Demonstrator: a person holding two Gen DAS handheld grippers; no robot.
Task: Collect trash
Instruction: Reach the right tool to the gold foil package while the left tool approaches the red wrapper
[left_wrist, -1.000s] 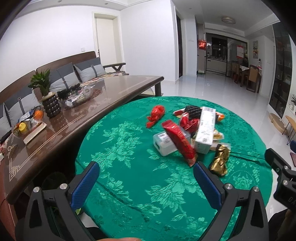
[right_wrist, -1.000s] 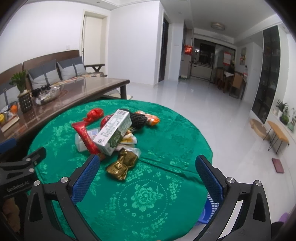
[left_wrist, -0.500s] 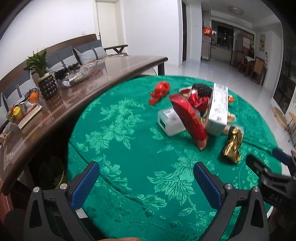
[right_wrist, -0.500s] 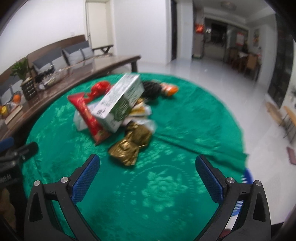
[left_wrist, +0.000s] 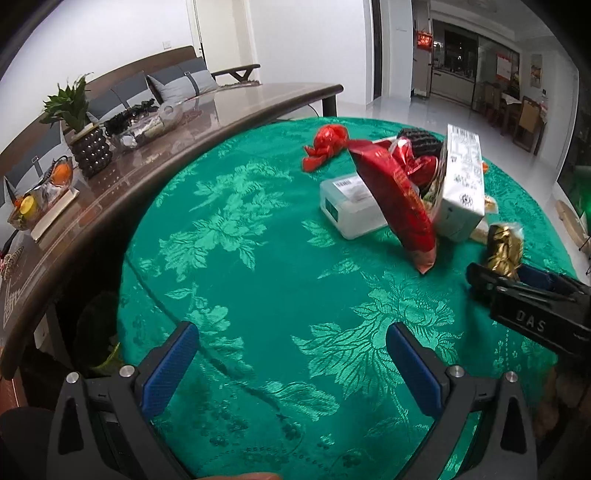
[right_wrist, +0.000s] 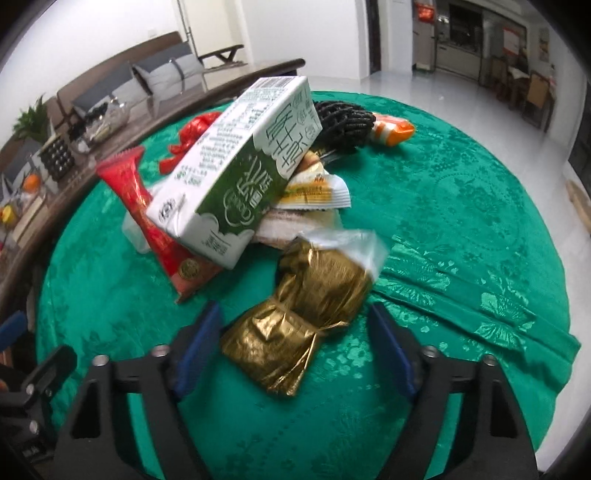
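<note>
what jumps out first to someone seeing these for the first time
A heap of trash on the green tablecloth, topped by a tilted white-and-green carton leaning over a red wrapper. Nearest, a crumpled gold wrapper lies between the open fingers of the right hand-held gripper.

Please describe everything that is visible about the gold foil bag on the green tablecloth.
The gold foil bag is a crumpled, shiny metallic wrapper, pinched near its middle, with a clear plastic piece at its far end. It lies on its side on the green tablecloth, at the near edge of the trash pile, just in front of the milk carton. The right gripper has its open fingers on either side of the bag's near end; whether they touch it cannot be told.
</note>
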